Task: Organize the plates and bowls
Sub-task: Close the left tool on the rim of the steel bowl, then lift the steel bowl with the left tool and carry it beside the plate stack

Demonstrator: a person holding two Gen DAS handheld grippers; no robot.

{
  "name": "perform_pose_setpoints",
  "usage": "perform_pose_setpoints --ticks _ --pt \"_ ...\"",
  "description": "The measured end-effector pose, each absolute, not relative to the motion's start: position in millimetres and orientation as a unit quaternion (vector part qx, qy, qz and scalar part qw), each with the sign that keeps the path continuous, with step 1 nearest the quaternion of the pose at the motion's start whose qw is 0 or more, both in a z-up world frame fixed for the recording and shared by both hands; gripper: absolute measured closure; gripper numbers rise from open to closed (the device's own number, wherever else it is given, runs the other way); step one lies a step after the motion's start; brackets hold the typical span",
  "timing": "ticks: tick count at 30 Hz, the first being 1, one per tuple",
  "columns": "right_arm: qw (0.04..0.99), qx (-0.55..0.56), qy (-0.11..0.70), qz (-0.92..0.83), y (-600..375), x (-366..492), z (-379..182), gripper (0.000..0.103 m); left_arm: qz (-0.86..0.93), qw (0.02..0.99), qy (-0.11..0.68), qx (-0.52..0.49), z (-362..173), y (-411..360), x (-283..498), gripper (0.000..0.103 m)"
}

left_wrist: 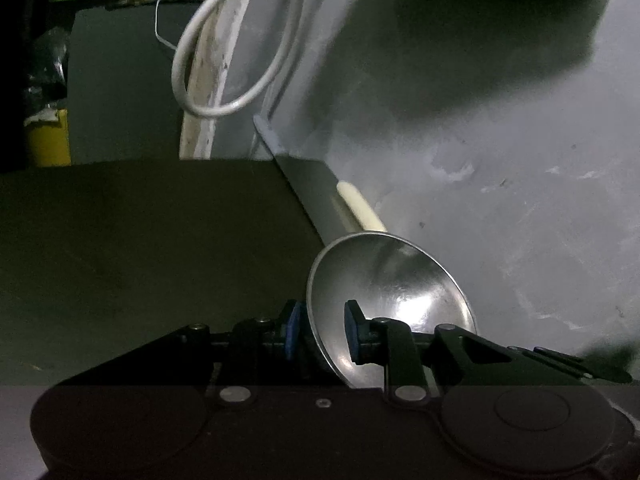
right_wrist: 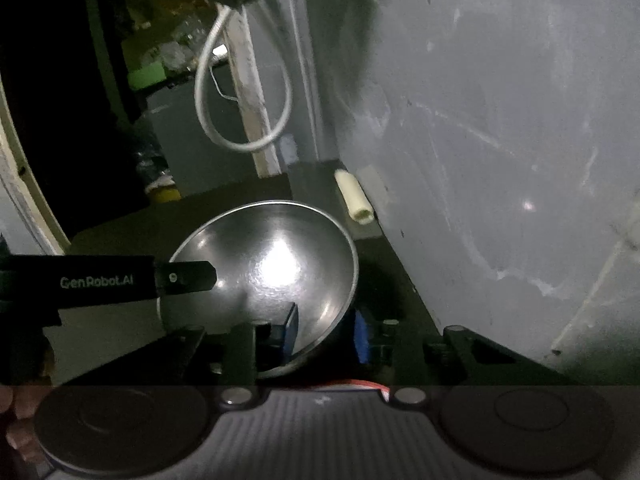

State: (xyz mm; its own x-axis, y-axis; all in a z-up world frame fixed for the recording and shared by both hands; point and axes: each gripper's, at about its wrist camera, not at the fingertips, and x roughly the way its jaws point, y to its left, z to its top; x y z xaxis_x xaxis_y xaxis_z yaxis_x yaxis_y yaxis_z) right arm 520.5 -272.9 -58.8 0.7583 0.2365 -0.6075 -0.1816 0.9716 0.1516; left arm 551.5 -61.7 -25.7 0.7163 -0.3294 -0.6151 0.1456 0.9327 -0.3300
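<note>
A shiny steel bowl (left_wrist: 396, 296) is held over the dark table (left_wrist: 140, 240), tilted. My left gripper (left_wrist: 322, 330) is shut on its left rim, one blue pad inside the bowl and one outside. In the right wrist view the same bowl (right_wrist: 272, 264) fills the middle. My right gripper (right_wrist: 326, 332) is shut on its near right rim, one pad inside, one outside. The left gripper's body (right_wrist: 100, 280) reaches in from the left to the bowl's far-left rim.
A grey wall (left_wrist: 500, 160) runs close along the table's right side. A cream plastic tube (right_wrist: 356, 200) lies at the table's back right edge. A looped white cable (left_wrist: 224, 60) hangs by a wooden frame. A yellow container (left_wrist: 48, 140) stands beyond the table at the left.
</note>
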Motion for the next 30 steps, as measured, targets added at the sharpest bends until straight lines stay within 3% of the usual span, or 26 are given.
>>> perform_pose_setpoints --ticks 15,30 --pt "0.944 0.039 0.31 0.108 -273 391 -7 0.071 -0.166 0.923 0.327 -0.119 27 -56 429 0.078" --pt "0.924 0.065 0.371 0.057 -294 254 -34 0.071 -0.24 0.883 0.397 -0.066 2 -74 315 0.078"
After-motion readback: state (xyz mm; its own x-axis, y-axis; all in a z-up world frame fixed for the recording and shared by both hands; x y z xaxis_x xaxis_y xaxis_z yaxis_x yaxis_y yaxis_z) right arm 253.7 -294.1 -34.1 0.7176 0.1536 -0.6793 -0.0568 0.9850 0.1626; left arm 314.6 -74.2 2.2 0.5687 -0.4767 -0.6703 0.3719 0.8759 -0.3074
